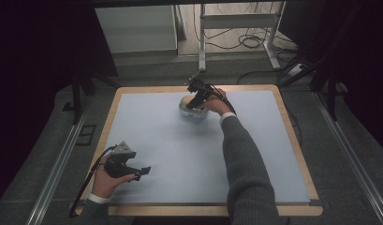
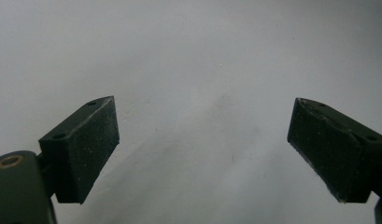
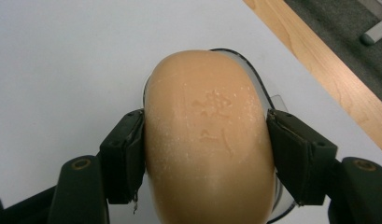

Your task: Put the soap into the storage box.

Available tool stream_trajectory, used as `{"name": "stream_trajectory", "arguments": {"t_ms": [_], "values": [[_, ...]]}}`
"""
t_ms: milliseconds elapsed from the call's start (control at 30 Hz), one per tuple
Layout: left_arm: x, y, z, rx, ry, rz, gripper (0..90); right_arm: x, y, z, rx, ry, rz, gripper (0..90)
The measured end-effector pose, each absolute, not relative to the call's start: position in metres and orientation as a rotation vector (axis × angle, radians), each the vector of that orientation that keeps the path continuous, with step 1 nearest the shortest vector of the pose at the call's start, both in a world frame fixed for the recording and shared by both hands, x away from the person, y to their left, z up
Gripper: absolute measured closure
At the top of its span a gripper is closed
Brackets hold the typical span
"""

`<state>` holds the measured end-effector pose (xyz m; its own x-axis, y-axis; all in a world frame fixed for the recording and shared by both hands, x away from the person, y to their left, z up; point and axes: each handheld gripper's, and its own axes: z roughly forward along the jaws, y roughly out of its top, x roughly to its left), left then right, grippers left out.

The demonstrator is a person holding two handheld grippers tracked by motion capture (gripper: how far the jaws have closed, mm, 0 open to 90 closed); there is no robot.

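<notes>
A rounded tan bar that looks like soap (image 3: 207, 130) lies between my right gripper's (image 3: 205, 140) jaws, which press on both of its sides. The rim of a clear dish (image 3: 254, 63) shows under and behind the bar. In the high view this right gripper (image 1: 195, 104) is at the far middle of the pale blue mat (image 1: 180, 154), tilted down onto the bar (image 1: 186, 104). My left gripper (image 1: 141, 171) is held low near the front left of the mat. Its jaws stand wide apart over bare mat, as the left gripper (image 2: 202, 140) view shows.
The mat lies on a wooden table (image 1: 299, 150) whose edge (image 3: 328, 70) runs close behind the dish. Past the table's far side are a white frame's legs (image 1: 202, 47) and cables (image 1: 247, 40) on the floor. Metal rails (image 1: 58, 164) run along both sides.
</notes>
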<state>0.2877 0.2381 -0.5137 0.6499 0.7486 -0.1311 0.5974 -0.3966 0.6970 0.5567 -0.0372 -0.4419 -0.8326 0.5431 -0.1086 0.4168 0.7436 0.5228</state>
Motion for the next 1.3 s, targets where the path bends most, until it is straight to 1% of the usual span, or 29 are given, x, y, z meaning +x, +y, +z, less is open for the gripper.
{"name": "stream_trajectory", "arguments": {"t_ms": [267, 700, 833, 1133, 1300], "values": [[0.288, 0.241, -0.513, 2.124, 1.046, 0.264, 9.3, 0.560, -0.036, -0.453, 0.780, 2.702, 0.702, 31.9], [0.288, 0.242, -0.513, 2.119, 1.049, 0.264, 9.3, 0.560, -0.037, -0.461, 0.751, 2.718, 0.647, 30.8], [0.287, 0.242, -0.512, 2.118, 1.048, 0.264, 9.3, 0.556, -0.037, -0.456, 0.759, 2.711, 0.701, 27.5], [0.287, 0.242, -0.512, 2.115, 1.048, 0.263, 9.4, 0.545, -0.045, -0.443, 0.777, 2.679, 0.777, 26.5], [0.287, 0.242, -0.513, 2.123, 1.046, 0.267, 9.4, 0.529, -0.057, -0.435, 0.756, 2.652, 0.849, 25.5]]}}
